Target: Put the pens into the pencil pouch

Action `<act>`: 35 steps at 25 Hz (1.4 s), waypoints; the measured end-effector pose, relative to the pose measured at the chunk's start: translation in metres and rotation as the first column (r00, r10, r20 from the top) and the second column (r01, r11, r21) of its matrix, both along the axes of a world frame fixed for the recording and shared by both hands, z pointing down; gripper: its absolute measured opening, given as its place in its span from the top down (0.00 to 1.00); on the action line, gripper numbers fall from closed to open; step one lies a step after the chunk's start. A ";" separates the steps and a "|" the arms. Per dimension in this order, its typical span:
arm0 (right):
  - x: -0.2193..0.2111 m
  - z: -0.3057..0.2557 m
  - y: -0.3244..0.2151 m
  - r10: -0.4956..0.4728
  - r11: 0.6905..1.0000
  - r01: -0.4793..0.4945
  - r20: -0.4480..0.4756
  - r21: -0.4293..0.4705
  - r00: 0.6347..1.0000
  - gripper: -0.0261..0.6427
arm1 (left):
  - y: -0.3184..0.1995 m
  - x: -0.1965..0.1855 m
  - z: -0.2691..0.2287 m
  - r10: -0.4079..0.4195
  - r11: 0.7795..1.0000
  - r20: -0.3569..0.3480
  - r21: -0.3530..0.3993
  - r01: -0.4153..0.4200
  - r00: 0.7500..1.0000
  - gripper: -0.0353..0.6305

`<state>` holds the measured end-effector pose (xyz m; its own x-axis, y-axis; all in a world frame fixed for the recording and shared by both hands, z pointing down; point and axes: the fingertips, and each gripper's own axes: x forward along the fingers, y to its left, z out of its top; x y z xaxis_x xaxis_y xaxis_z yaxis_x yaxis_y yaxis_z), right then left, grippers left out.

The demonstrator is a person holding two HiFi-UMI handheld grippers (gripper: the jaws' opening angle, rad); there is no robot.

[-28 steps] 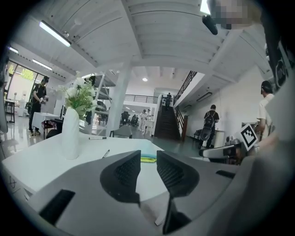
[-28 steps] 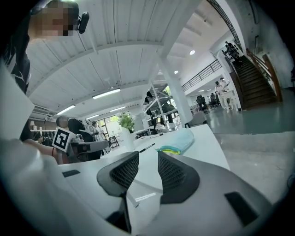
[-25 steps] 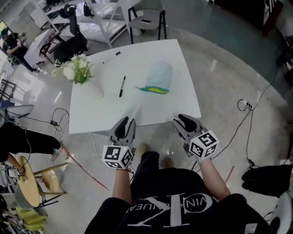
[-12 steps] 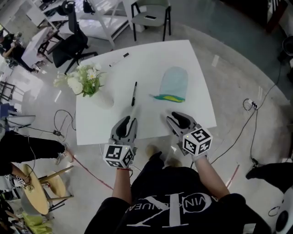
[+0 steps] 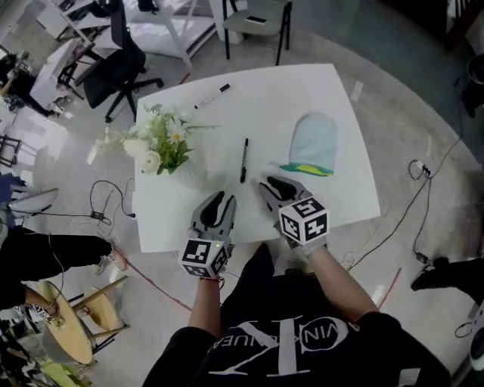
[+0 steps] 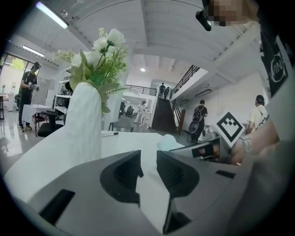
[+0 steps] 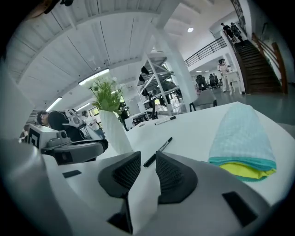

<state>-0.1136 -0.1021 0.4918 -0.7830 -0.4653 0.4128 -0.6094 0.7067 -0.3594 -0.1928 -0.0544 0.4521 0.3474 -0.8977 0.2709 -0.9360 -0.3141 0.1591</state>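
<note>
1. Left gripper (image 5: 219,199): ribbed dark fingers narrowly parted, empty.
2. Right gripper (image 5: 271,184): fingers have just been closing to a narrow gap, empty; slim black pen (image 5: 243,159) just beyond them.
3. Soft teal pencil pouch (image 5: 314,140) lies right of them.

Bright, even indoor light from ceiling strips (image 6: 51,14). The white table (image 5: 280,98) glares slightly; shadows are soft. Strong fisheye bending, with dark corners in both gripper views.

Flat on the white table (image 5: 265,106): a pale blue-green fabric pencil pouch (image 5: 314,142), its teal-and-yellow end toward the near edge. A slim black pen (image 5: 243,159) lies to its left, apart from it. A black-and-white pen (image 5: 209,96) lies near the far-left corner.
</note>
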 end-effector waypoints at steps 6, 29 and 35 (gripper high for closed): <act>-0.041 0.024 -0.017 0.030 0.998 -0.037 -0.110 -0.059 0.994 0.78 | -0.005 -0.020 0.008 -0.005 1.000 0.000 -0.021 0.005 1.000 0.80; -0.071 0.068 -0.029 -0.042 0.999 0.027 -0.353 -0.045 0.935 0.87 | 0.000 -0.040 0.021 -0.016 0.999 -0.042 -0.037 0.014 0.999 0.80; -0.029 0.047 -0.023 0.007 1.000 -0.015 -0.280 -0.025 0.960 0.87 | -0.009 -0.016 0.028 0.046 0.998 -0.055 -0.039 -0.048 0.997 0.80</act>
